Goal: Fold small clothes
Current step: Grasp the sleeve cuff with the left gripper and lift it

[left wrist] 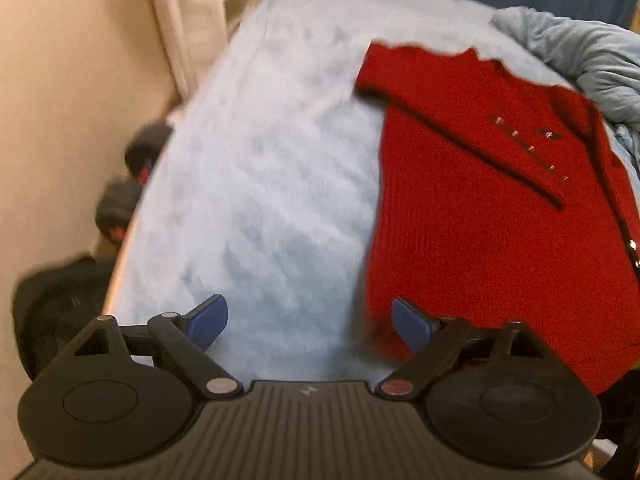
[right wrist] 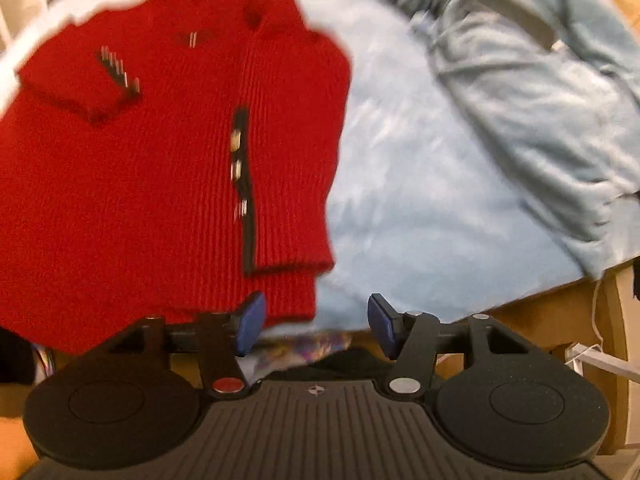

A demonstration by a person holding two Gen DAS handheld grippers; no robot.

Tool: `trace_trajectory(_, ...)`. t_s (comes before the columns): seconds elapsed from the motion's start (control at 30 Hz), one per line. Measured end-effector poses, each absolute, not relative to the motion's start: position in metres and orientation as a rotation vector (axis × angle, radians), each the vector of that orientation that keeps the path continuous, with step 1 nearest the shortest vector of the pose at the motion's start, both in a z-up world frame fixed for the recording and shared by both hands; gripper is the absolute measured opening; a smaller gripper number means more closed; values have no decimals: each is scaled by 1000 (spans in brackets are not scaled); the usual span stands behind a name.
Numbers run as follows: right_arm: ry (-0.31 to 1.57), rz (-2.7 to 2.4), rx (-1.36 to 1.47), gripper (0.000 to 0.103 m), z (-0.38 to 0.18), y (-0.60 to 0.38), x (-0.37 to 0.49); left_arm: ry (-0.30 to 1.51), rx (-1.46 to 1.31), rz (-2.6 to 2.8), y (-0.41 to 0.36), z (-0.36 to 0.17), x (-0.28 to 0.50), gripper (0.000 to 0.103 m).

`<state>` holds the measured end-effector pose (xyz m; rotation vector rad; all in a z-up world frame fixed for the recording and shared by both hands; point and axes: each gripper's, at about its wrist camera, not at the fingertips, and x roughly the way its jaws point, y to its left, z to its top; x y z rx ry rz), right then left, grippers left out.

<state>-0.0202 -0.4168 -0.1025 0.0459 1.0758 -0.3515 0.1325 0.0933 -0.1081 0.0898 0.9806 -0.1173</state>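
Observation:
A small red knitted cardigan (left wrist: pixel 492 216) with dark trim and small buttons lies flat on a pale blue bed sheet (left wrist: pixel 256 184), both sleeves folded across its front. My left gripper (left wrist: pixel 310 324) hovers open just left of the cardigan's near edge, nothing between its blue pads. In the right wrist view the same cardigan (right wrist: pixel 152 168) fills the left half. My right gripper (right wrist: pixel 316 322) stands open above its lower right corner, its left pad over the hem, with nothing gripped.
A rumpled light blue blanket (right wrist: pixel 532 92) is heaped at the bed's far right. A wooden bed frame (right wrist: pixel 560 320) edges the mattress, with a white cable beside it. Dark items (left wrist: pixel 120 208) lie on the floor by the cream wall at left.

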Motion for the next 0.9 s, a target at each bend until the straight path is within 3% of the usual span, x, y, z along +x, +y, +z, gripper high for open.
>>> trace_trajectory(0.13, 929, -357, 52, 60, -72, -404, -4, 863, 90, -258, 54, -76, 145, 95)
trace_trajectory(0.2, 871, -364, 61, 60, -66, -401, 10, 822, 97, -348, 15, -66, 162, 102)
trace_trajectory(0.3, 846, -364, 114, 60, -65, -403, 33, 800, 106, -501, -50, -67, 187, 103)
trace_trajectory(0.63, 933, -404, 182, 59, -95, -421, 77, 1034, 276, -609, -226, -175, 294, 102)
trace_trajectory(0.67, 940, -408, 181, 59, -99, -422, 80, 1063, 277, -608, -227, -183, 297, 85)
trace_trajectory(0.7, 950, -413, 179, 59, -103, -424, 84, 1086, 271, -634, -230, -192, 302, 52)
trace_trajectory(0.73, 960, -419, 177, 59, -107, -424, 86, 1070, 271, -636, -229, -193, 303, 41)
trace_trajectory(0.77, 971, -421, 173, 58, -112, -424, 90, 1061, 248, -646, -224, -189, 308, 10)
trace_trajectory(0.9, 988, -422, 152, 56, -121, -426, 98, 1027, -58, -550, -144, -136, 342, 8)
